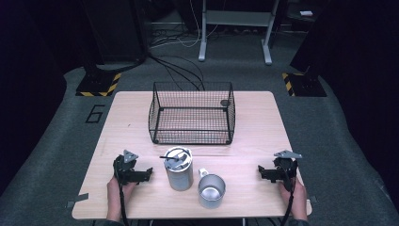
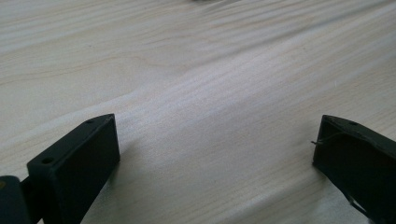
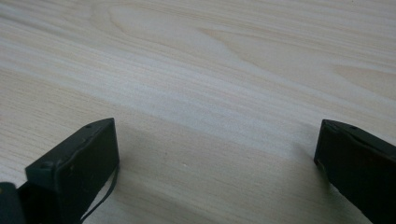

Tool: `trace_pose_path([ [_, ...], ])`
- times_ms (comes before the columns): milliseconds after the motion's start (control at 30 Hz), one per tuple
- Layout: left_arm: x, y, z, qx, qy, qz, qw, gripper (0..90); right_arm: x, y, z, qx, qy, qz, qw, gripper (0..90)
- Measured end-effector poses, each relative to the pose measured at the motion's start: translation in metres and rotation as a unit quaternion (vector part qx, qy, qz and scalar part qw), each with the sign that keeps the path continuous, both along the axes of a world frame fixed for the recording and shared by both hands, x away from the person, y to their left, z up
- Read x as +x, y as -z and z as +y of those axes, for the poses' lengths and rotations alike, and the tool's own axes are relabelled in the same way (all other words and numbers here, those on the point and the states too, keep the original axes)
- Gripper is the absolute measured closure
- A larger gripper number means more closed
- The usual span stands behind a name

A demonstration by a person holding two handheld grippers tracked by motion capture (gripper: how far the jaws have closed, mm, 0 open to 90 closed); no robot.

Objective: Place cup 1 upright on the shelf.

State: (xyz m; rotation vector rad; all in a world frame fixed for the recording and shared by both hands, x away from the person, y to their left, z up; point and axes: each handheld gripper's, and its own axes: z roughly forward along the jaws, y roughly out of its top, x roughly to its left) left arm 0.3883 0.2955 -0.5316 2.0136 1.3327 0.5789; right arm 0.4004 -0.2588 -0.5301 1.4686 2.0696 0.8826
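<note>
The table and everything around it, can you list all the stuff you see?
table: 1, light wood, centre of the room
basket: 1, black wire, far middle of the table
canister: 1, silver with a lid and black handle, near middle of the table
cup: 1, silver, open top, just right of the canister near the front edge
cables: several, black and white, on the floor behind the table
stand: 1, grey metal legs, on the floor at the back
striped bases: 2, black and yellow, floor at the table's far corners
left gripper: 1, black, jaws open, near left of the table
right gripper: 1, black, jaws open, near right of the table
hands: 2, at the front edge, one on each gripper
</note>
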Motion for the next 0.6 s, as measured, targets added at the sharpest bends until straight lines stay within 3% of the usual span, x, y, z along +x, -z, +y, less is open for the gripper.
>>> trace_pose_path([
  [400,-0.0001,-0.0004,0.0004,0.003,0.001,0.001,1.0000,0.7,0.0000,0.0000,0.0000,0.000,0.000,0.000,1.0000,0.0],
  [600,-0.0077,0.0003,-0.0051,-0.006,-0.039,-0.008,0.9992,3.3,-0.0004,-0.0001,0.0000,-0.001,0.000,0.000,1.0000,0.0],
])
